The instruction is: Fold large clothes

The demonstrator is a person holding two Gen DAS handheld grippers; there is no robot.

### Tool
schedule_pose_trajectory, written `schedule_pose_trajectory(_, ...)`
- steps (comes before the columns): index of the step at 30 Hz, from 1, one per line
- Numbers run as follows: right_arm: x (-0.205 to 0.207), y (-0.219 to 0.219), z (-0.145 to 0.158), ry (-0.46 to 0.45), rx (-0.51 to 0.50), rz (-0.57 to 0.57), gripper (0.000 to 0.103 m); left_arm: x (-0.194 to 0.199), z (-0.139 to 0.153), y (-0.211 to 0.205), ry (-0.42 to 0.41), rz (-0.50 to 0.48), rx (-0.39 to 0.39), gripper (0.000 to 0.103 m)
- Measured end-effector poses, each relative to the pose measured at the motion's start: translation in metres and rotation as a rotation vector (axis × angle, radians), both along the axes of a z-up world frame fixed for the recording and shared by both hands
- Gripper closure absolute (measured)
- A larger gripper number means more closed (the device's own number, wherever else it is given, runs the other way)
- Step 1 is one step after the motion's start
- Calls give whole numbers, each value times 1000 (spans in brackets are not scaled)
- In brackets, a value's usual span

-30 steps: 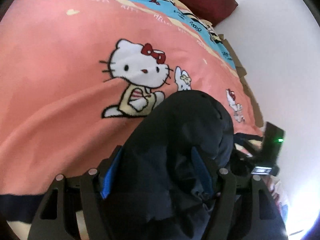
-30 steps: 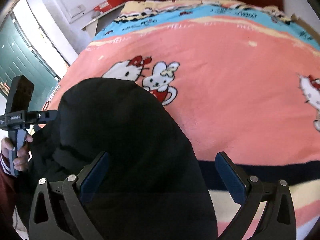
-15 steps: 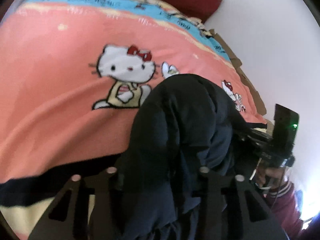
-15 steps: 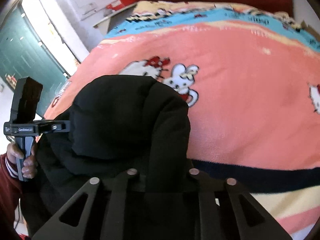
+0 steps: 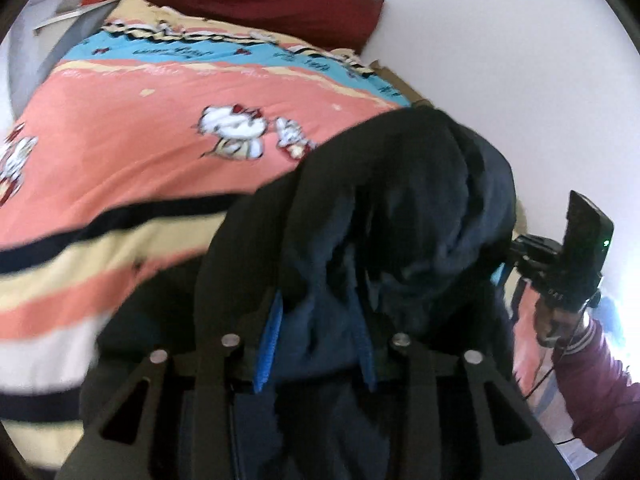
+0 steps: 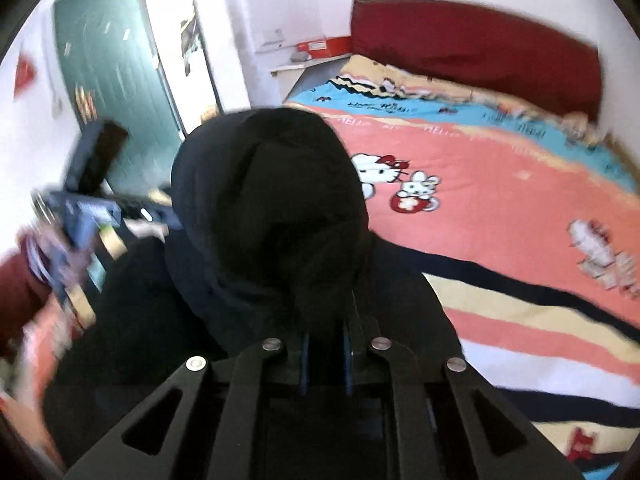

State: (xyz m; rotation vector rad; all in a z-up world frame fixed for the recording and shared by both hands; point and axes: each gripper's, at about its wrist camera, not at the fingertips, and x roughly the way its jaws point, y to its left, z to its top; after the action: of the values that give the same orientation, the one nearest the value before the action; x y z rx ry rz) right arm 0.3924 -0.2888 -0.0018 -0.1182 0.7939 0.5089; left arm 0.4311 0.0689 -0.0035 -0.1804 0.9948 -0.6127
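Observation:
A large dark navy hooded garment (image 5: 400, 200) hangs bunched between both grippers above the near edge of the bed. In the left wrist view my left gripper (image 5: 318, 320) is shut on a thick fold of it, the blue pads (image 5: 270, 340) pressing into the cloth. In the right wrist view my right gripper (image 6: 326, 344) is shut on a thinner fold of the same garment (image 6: 272, 200), its pads almost together. The cloth drapes over both sets of fingers and hides their tips. A hand in a maroon sleeve (image 5: 588, 380) holds the right device at the right edge.
The bed carries a pink cartoon-cat blanket (image 5: 140, 140) (image 6: 500, 200) with cream and black stripes near me. A dark red headboard (image 6: 480, 52) stands at the far end, a white wall (image 5: 500, 60) along one side. A green door (image 6: 108, 72) and a bedside shelf (image 6: 308, 62) lie beyond.
Both grippers closed on the garment, the right from wide open. Both then rose and pulled back from the bed, lifting the bunched cloth; more of the bed and room shows.

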Motion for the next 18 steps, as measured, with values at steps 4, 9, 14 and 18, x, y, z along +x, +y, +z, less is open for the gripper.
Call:
schedule_pose_trajectory(4, -18, 11, -28, 11, -28, -26, 99, -25, -25, 12, 70, 58, -14, 75)
schedule_pose_trajectory(9, -16, 23, -56, 86, -7, -16, 103, -19, 4, 15, 17, 101, -67, 76)
schedule_pose_trajectory(14, 12, 3, -21, -2, 35, -50, 94, 31, 22, 21, 4, 161, -80, 75)
schedule_pose_trajectory(18, 57, -18, -2, -60, 48, -116, 1, 94, 13, 11, 37, 188, -84, 62)
